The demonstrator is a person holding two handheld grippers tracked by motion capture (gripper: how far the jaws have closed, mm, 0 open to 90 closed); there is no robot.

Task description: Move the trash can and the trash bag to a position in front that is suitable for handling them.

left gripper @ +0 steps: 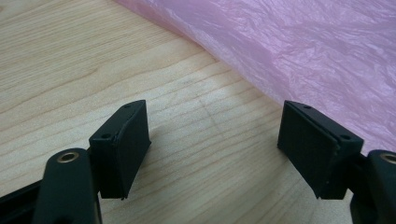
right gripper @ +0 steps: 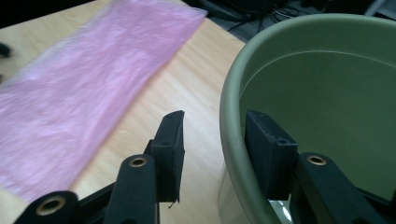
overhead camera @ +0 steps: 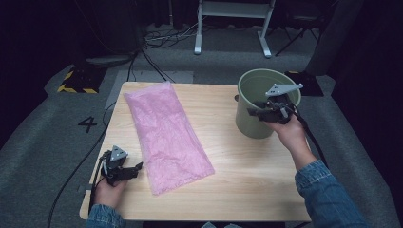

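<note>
Status: early stage, judged from the present layout. The flat pink crinkled plastic bag (overhead camera: pixel 166 135) lies spread diagonally on the pale wooden table (overhead camera: pixel 247 180), unopened and outside the pale green round plastic bucket (overhead camera: pixel 260 102), which stands upright near the table's far right edge. The right gripper (right gripper: pixel 212 149) straddles the bucket's near rim, 1 jaw outside and 1 inside; the gap is moderate and the jaws do not appear to press the wall. The left gripper (left gripper: pixel 212 149) rests low over bare wood just beside the bag's near corner, jaws wide, holding nothing. Likely remaining: pick up the bag, open it, line the bucket.
</note>
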